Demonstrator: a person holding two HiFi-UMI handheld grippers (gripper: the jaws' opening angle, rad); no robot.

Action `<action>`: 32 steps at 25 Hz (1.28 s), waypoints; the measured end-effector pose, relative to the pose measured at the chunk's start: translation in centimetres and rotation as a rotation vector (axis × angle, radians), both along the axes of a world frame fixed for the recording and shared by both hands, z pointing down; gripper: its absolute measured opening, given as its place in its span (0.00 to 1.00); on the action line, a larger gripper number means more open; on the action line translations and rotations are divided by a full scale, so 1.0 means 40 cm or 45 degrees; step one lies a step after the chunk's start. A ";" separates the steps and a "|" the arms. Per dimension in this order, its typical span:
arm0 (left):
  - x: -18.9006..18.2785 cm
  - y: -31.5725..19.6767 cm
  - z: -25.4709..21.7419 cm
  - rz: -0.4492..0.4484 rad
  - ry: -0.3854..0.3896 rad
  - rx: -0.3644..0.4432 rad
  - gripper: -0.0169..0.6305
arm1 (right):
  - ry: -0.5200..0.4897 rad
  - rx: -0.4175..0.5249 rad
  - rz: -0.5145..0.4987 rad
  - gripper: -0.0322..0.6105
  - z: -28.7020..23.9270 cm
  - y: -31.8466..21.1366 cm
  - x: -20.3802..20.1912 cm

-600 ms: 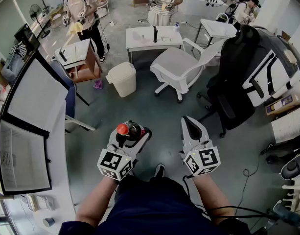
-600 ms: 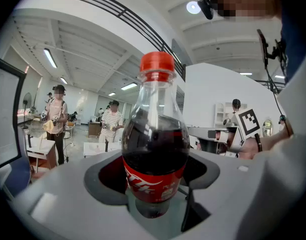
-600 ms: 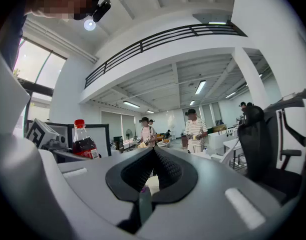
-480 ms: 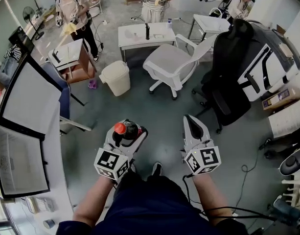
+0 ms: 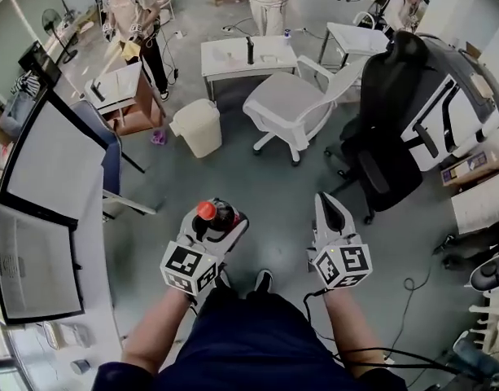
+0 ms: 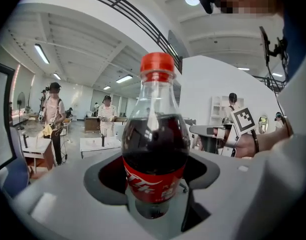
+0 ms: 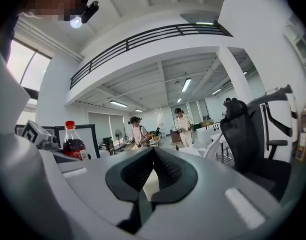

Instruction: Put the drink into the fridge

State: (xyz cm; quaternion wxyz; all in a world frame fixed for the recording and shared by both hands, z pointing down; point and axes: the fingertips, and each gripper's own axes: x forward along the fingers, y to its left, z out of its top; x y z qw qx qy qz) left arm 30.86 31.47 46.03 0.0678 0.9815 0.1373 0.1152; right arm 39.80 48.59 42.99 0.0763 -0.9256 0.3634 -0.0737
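A cola bottle with a red cap and red label stands upright between the jaws of my left gripper, which is shut on it. From the head view the red-capped cola bottle sits low and left of centre, over the grey floor. My right gripper is held beside it to the right, jaws shut together with nothing between them. In the right gripper view the cola bottle appears at the left. No fridge shows in any view.
A white swivel chair and a black office chair stand ahead. A beige bin, a white table and a desk with monitors at the left. Several people stand at the far end.
The whole view has shifted slightly as the head moved; both grippers and the bottle keep the same hold and stay side by side.
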 end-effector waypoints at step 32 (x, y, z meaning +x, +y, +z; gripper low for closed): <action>-0.584 -0.712 0.070 -0.943 -0.095 0.049 0.51 | -0.055 -0.082 -0.855 0.06 0.042 -0.850 -0.339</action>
